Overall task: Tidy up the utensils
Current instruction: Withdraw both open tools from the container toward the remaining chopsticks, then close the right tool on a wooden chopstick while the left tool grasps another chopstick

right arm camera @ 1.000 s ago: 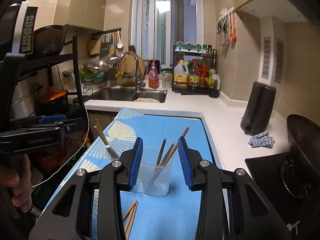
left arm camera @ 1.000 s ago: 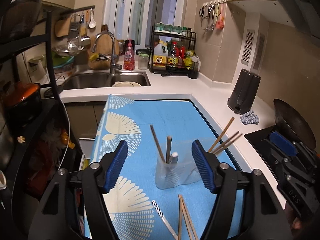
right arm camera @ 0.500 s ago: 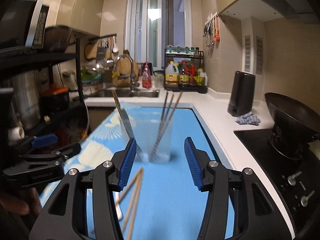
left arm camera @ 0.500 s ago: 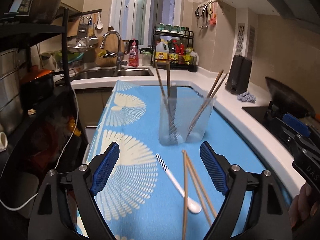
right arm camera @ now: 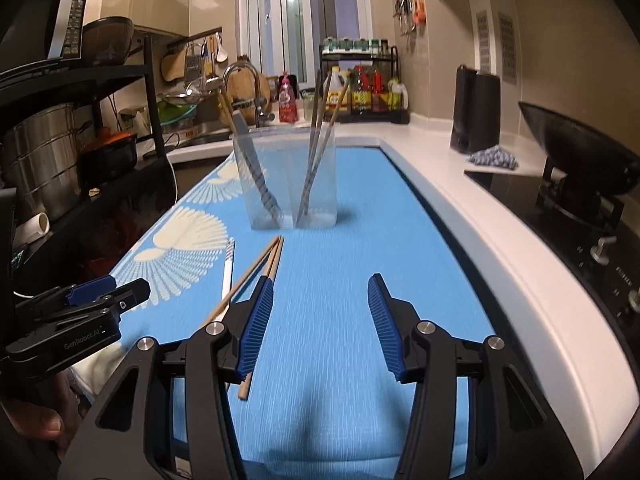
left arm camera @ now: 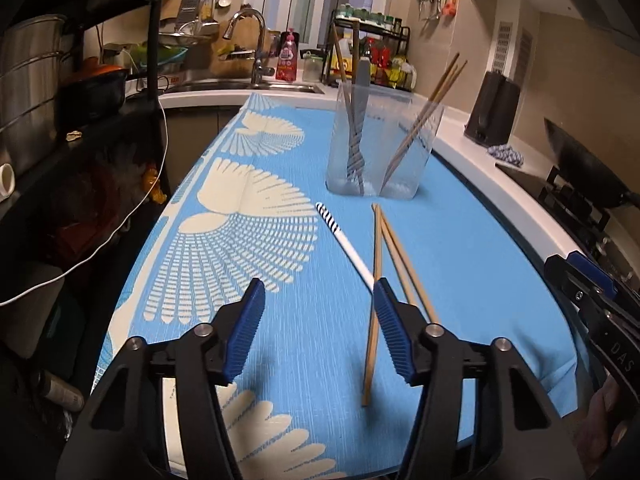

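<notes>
Hovering low with nothing held, the closing left gripper [left arm camera: 318, 300] and parted right gripper [right arm camera: 320, 296] flank the loose chopsticks [left arm camera: 384, 264], presumably for transfer to the far clear container [left arm camera: 380, 140]

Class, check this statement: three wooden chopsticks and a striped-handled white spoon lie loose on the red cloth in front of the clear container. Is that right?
Not quite: the cloth is blue with a white fan pattern, not red, as the left wrist view shows. The rest holds: three wooden chopsticks and a striped-handled white spoon lie loose on it in front of the clear container.
</notes>
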Motion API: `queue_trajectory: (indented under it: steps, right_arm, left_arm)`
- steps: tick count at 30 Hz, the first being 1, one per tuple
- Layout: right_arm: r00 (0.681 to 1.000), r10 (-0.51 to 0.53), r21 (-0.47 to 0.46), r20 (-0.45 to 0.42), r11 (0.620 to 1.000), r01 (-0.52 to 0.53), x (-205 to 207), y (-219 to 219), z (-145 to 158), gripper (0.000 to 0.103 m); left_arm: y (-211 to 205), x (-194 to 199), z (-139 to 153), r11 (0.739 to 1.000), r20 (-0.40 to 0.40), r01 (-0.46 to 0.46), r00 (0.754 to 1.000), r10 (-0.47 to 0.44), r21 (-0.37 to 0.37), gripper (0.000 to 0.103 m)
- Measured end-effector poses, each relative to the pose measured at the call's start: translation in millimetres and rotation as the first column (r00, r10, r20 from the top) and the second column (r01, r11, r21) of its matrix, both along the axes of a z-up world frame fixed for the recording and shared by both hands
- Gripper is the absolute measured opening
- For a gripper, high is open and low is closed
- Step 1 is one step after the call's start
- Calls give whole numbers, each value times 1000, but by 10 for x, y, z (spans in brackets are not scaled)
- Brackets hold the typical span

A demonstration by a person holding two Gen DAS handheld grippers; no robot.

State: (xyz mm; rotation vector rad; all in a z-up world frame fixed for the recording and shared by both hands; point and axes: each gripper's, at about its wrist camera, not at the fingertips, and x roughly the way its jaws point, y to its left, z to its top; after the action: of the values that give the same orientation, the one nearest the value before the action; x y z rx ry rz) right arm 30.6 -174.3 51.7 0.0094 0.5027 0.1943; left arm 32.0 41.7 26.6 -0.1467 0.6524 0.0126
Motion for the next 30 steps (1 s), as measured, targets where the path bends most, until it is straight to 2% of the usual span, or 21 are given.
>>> queue_trajectory:
  steps: [4,8,11,16,30]
  right_arm:
    - [999,19,3,-28,1000,-19,44,46,-150,46]
    - [998,31,17,-51,999,-30,99,49,-255,42]
    - [997,39,19,-67,999,-38,136,63,-315,36]
    - [996,44,27,-79,999,-42,167,83,-372,28]
    - [993,70,17,-92,997,-69,151,134,-392,17]
  left_arm:
    - [10,19,-115,1000,-32,2,999,-2,-2,42]
    - [31,17,-112,1000,-20,-11,1000,11,0,36]
    - [47,23,-101,1000,-21,-12,1000,11,-15,35]
    - [37,1,-77,1000,5,-15,1000,15,8,35]
    - [9,7,-98,1000,-5,-16,1000,16,-11,35]
